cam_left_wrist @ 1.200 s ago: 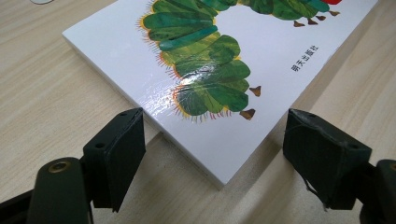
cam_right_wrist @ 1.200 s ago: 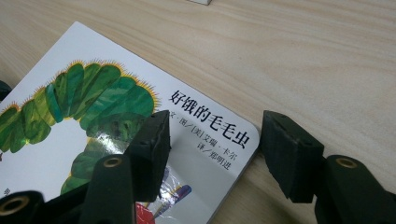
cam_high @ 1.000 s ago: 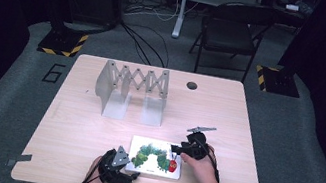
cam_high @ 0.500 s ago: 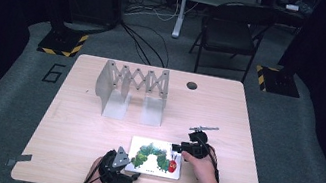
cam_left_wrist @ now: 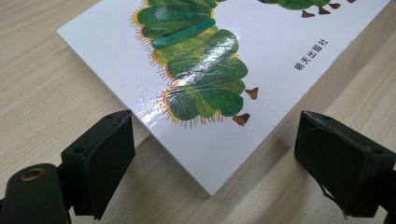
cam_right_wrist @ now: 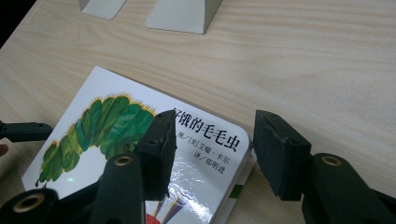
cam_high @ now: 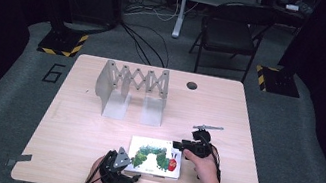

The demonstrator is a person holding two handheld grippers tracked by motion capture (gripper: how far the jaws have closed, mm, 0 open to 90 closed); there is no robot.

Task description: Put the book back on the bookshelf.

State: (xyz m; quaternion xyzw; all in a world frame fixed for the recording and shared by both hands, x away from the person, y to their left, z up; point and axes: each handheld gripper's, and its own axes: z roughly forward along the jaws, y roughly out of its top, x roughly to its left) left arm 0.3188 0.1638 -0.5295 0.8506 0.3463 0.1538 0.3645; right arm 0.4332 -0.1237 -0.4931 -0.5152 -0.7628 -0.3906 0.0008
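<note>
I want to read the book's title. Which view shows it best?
The right gripper view: the title sits large on the book, between that gripper's open jaws. The left gripper view shows the book's caterpillar and small print; the high view shows the book too small to read.

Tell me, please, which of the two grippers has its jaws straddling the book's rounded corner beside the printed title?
The right gripper: one jaw sits over the book cover, the other beyond its edge by the title. The left gripper frames the opposite, sharp corner near the caterpillar's tail.
</note>
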